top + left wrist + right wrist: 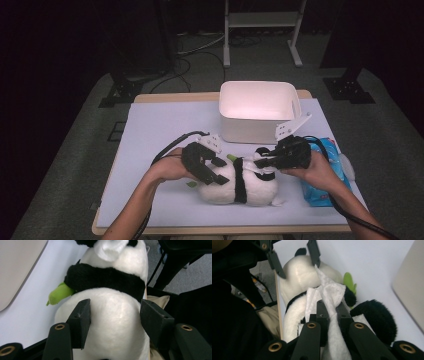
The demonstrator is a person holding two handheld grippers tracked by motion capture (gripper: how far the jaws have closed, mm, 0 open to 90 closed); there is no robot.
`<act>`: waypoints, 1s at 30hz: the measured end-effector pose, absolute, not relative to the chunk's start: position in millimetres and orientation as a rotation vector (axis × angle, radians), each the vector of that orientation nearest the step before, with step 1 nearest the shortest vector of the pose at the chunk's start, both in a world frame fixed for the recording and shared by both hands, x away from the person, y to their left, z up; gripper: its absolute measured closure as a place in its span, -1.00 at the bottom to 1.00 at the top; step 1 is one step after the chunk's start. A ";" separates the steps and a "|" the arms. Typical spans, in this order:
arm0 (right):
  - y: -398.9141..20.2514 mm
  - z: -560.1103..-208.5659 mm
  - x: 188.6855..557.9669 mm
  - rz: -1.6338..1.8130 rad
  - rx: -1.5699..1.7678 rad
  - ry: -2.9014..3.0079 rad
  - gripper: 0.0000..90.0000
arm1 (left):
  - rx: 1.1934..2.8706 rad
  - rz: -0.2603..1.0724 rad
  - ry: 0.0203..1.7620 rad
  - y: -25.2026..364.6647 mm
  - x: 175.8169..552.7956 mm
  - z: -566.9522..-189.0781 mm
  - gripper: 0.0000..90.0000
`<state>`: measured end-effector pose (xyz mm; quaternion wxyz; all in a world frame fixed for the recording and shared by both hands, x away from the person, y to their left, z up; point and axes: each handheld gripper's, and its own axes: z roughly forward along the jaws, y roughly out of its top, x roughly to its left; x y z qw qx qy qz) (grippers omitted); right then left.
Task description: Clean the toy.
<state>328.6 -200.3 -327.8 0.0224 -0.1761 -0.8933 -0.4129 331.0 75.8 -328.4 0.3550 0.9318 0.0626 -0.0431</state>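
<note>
A black-and-white panda plush (250, 189) lies on its side on the pale mat (160, 130), with a green leaf (58, 293) tucked by its arm. My left gripper (220, 170) clamps the plush's white body (117, 315); both pads (81, 317) press into the fur. My right gripper (257, 162) comes in from the right, shut on a crumpled white wipe (329, 292) that rests against the plush near its black band. In the right gripper view my left gripper (298, 267) straddles the far end of the plush (292, 315).
A white plastic bin (235, 131) stands behind the plush at mid-table. A blue wipes packet (332, 150) lies under my right forearm near the table's right edge. Bare mat stretches to the left and back left.
</note>
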 end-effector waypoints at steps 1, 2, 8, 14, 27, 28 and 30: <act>-199.9 -329.8 326.6 -1.277 -0.534 -2.762 0.86 | 2.410 -0.109 0.153 74.1 331.9 -325.7 -0.08; -200.1 -330.2 325.6 -1.278 -0.530 -2.762 0.86 | 2.409 -0.113 0.157 73.0 332.0 -324.7 -0.09; -200.8 -333.4 320.2 -1.284 -0.509 -2.745 0.86 | 2.415 -0.113 0.149 67.2 337.1 -319.7 -0.10; -202.2 -335.0 314.4 -1.295 -0.492 -2.746 0.86 | 2.426 -0.127 0.160 62.7 345.0 -319.7 -0.08; -204.1 -338.4 305.7 -1.301 -0.457 -2.731 0.86 | 2.438 -0.124 0.198 58.7 361.3 -320.5 0.13; -204.1 -338.4 305.7 -1.301 -0.457 -2.731 0.86 | 2.436 -0.129 0.207 58.0 362.1 -322.1 0.13; -204.4 -338.9 304.6 -1.301 -0.453 -2.730 0.86 | 2.442 -0.135 0.209 56.7 363.9 -324.9 0.16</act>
